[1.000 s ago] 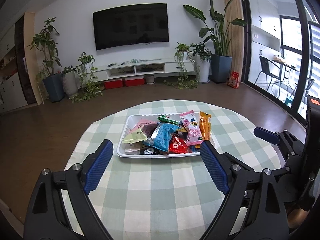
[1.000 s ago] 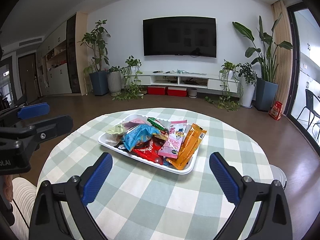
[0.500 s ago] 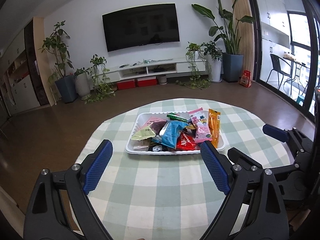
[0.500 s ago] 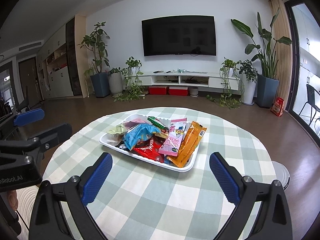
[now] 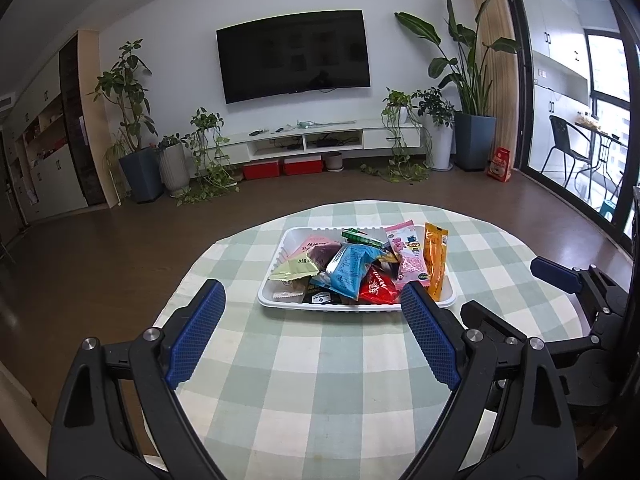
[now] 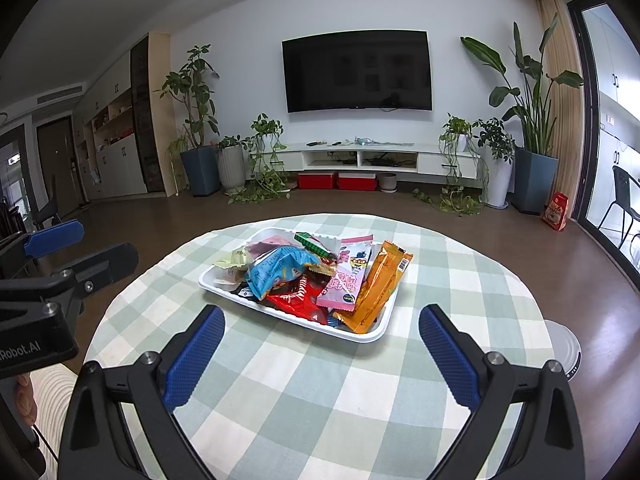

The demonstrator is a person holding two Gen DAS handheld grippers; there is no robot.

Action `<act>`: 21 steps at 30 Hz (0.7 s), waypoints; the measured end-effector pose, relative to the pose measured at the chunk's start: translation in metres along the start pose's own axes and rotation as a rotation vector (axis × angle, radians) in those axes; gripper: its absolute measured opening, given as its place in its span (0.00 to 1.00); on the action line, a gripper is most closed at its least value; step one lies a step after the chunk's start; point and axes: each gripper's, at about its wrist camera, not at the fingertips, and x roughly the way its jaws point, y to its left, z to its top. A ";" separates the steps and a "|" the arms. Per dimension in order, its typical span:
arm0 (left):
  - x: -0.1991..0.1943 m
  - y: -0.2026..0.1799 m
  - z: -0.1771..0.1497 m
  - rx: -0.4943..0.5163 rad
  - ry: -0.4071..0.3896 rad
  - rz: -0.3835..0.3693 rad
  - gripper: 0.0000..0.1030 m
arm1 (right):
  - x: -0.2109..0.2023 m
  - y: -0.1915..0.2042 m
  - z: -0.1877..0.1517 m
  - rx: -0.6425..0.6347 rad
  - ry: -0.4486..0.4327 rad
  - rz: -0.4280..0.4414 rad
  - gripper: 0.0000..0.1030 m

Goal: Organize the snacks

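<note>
**A:** Snacks first — where do they lie from the two tongs?

**B:** All heaped in the white tray [image 5: 360, 306] at mid-frame on the checked tablecloth [image 5: 320, 380]. In the left wrist view the tray sits just above the left gripper [image 5: 312, 312], shifted toward the right half of the frame, so that the right pad overlaps the tray's lower right corner in the picture. In the right wrist view the tray [image 6: 280, 314] lies above the right gripper [image 6: 320, 340] and a little left of centre, turned at a slant.

**A:** State of the tongs?

**B:** Both wide, nothing between the pads, neither touching a packet.

**A:** Which piece is the easy one?

**B:** Probably the orange packet [image 6: 378, 286]. It lies along the tray's right edge, long and thin, with the pink packet [image 6: 348, 276] just beside it on the left. Its long axis runs from the lower middle of the frame up toward the upper right in the right view, and nearly straight up the frame in the left view, orange packet [image 5: 435, 258].

**A:** So which hand?

**B:** I judge the right one nearer to it, since that side of the tray faces it. The jaws would need to close across the thin width, not along the length. The blue packet [image 5: 349, 270] sits on top of the heap, nearer the middle, within reach of either.
</note>
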 end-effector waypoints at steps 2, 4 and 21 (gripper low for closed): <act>0.000 0.001 0.000 -0.002 -0.001 0.002 0.87 | 0.000 0.000 0.000 0.001 0.000 0.001 0.97; 0.001 0.001 0.001 -0.003 -0.001 0.003 0.87 | 0.000 0.000 0.000 0.001 0.000 0.000 0.97; 0.000 0.004 0.002 -0.003 -0.004 0.008 0.87 | -0.002 0.000 -0.002 0.004 0.003 0.003 0.98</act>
